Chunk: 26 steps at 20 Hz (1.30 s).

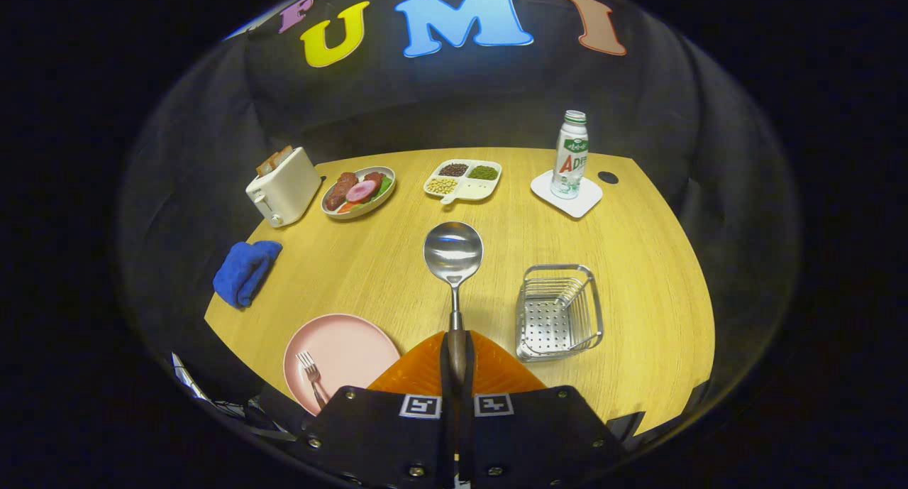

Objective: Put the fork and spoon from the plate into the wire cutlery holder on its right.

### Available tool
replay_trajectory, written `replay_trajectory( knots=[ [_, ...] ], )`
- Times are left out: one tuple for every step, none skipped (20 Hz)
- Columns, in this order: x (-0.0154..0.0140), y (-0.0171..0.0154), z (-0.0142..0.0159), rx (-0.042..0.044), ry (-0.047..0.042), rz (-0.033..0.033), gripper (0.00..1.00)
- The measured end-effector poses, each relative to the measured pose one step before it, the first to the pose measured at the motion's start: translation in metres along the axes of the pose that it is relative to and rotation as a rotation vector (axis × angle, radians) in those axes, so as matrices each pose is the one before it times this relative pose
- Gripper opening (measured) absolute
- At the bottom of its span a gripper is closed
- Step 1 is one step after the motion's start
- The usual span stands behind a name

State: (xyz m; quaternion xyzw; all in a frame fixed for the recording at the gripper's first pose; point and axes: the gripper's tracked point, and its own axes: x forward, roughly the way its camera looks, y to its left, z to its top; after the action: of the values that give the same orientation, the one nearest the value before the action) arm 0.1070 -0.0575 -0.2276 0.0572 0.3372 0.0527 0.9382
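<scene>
My gripper is shut on the handle of a steel spoon, whose bowl sticks out ahead of the orange fingers, raised above the wooden table. A pink plate lies just left of the fingers, and a small fork rests on its near left part. The wire cutlery holder stands on the table just right of the fingers, its perforated bottom showing.
Across the table stand a white toaster with bread, a bowl of food, a divided tray of beans and a bottle on a white coaster. A blue cloth lies at the left edge.
</scene>
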Motion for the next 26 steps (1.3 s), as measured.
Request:
replay_trajectory(
  knots=[
    [0.00005,-0.0084,-0.00236,0.00268,0.00912,-0.01402,0.03],
    [-0.00279,-0.00862,-0.00462,0.00376,0.01341,-0.01283,0.03],
    [-0.00159,-0.00835,-0.00548,-0.00011,0.01748,-0.01409,0.03],
    [-0.0004,-0.00759,-0.00643,-0.00166,0.01752,-0.01493,0.03],
    [0.00005,-0.00632,-0.00554,-0.00119,0.01692,-0.01412,0.03],
    [0.00078,-0.00622,-0.00489,0.00238,0.01544,-0.01339,0.03],
    [-0.00002,-0.00522,-0.00553,0.00519,0.01418,-0.01295,0.03],
    [0.00216,-0.00528,-0.00323,0.00693,0.01028,-0.01296,0.03],
    [0.00104,-0.00315,-0.00294,0.01168,0.0116,-0.00804,0.03],
    [0.00189,-0.00205,-0.00137,0.01341,0.01387,-0.00214,0.03],
    [0.00137,-0.00141,-0.00183,0.01057,0.01275,-0.00289,0.03],
    [0.00324,-0.00129,-0.001,0.0028,0.01181,-0.0057,0.03],
    [0.00115,-0.00168,-0.00121,-0.0037,0.01323,-0.00778,0.03],
    [0.00206,-0.0026,-0.00042,-0.00549,0.01362,-0.00771,0.03],
    [0.00172,-0.00136,-0.00044,-0.00151,0.01471,-0.00848,0.03],
    [0.00243,-0.00175,0.00022,0.00075,0.00938,-0.00821,0.03],
    [0.00158,-0.00185,0.00106,0.00113,0.00574,-0.01044,0.03],
    [0.00055,-0.00214,0.00072,0.00193,0.00467,-0.00914,0.03],
    [-0.00027,-0.00104,0.00089,0.00324,0.0024,-0.00549,0.03],
    [0.00041,-0.0015,0.00056,0.00036,-0.00252,-0.00133,0.04],
    [-0.00181,-0.001,0.00224,0.00026,-0.00787,-0.0033,0.06],
    [-0.00118,-0.00058,0.00304,0.0029,-0.01165,0.00013,0.08],
    [-0.00383,0.00153,0.00604,0.00173,-0.01772,0.00782,0.1],
    [-0.0002,0.0016,0.00427,-0.00108,-0.01271,0.0123,0.11],
    [-0.00232,0.00079,0.00333,-0.00272,-0.00805,0.00654,0.11],
    [-0.00243,-0.00151,0.00365,-0.00069,-0.00797,0.00184,0.11]
  ],
)
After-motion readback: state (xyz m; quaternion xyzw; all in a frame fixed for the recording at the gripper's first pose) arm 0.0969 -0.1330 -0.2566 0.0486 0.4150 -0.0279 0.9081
